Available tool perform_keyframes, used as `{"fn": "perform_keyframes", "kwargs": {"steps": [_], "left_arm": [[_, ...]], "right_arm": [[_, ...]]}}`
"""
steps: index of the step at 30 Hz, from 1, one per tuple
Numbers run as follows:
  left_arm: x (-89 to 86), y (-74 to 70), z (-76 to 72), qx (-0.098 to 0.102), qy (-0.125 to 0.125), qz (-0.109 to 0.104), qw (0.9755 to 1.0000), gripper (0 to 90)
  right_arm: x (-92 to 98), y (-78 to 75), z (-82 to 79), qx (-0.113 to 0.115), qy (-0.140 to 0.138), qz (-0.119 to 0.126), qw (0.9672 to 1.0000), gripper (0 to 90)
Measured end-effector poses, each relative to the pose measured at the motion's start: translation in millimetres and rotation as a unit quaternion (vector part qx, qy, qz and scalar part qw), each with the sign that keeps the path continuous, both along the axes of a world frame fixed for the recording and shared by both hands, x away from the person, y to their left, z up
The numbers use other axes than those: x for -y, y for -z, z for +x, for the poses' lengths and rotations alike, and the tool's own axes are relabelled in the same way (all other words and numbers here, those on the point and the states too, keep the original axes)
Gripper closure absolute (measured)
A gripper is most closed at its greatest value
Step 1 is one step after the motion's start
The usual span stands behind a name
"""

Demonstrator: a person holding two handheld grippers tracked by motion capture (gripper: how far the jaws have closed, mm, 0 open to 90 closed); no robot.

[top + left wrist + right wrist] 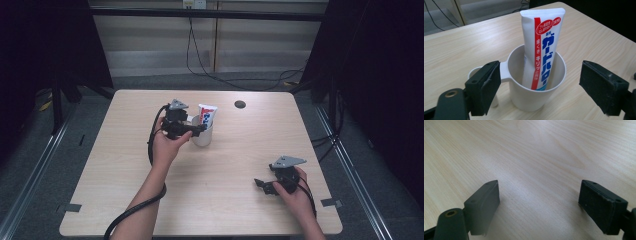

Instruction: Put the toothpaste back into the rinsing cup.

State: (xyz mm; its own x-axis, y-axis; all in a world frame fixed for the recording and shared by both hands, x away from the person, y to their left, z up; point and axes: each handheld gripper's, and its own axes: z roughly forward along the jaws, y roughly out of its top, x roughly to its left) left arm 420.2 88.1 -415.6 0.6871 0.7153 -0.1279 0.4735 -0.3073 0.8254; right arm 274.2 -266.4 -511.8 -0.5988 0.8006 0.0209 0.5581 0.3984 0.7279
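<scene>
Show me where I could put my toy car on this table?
Lots of bare wood: the near left corner, and the stretch between the white cup and the right claw. It's crowded only around the cup, where the left claw hovers beside the toothpaste.

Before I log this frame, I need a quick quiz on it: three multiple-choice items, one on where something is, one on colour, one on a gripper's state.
1. Where is the tube?
A. flat on the table
B. standing in the cup
C. between the right gripper's jaws

2. What colour is the cup?
A. white
B. green
C. black

3. How is the left gripper?
A. shut on the tube
B. shut on the cup's handle
C. open, jaws either side of the cup

Answers: 1 B, the tube rises out of the cup's mouth, leaning on its rim. 2 A, its wall and handle are plain white. 3 C, the left gripper view shows both jaws wide apart with the cup between them.
</scene>
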Motion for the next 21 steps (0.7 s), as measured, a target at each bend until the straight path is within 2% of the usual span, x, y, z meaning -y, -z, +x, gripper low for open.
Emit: {"fn": "perform_keyframes", "kwargs": {"steps": [10,21], "left_arm": [[-4.2,0.6,-3.6,-0.001,0.001,-0.004,1.0000,16.2],[-8.3,1.5,-8.9,-0.005,0.015,-0.007,0.9999,15.7]], "right_arm": [[0.0,0.0,0.0,0.000,0.000,0.000,1.0000,16.7],[0.0,0.0,-0.1,-0.001,0.000,0.000,1.0000,16.8]]}}
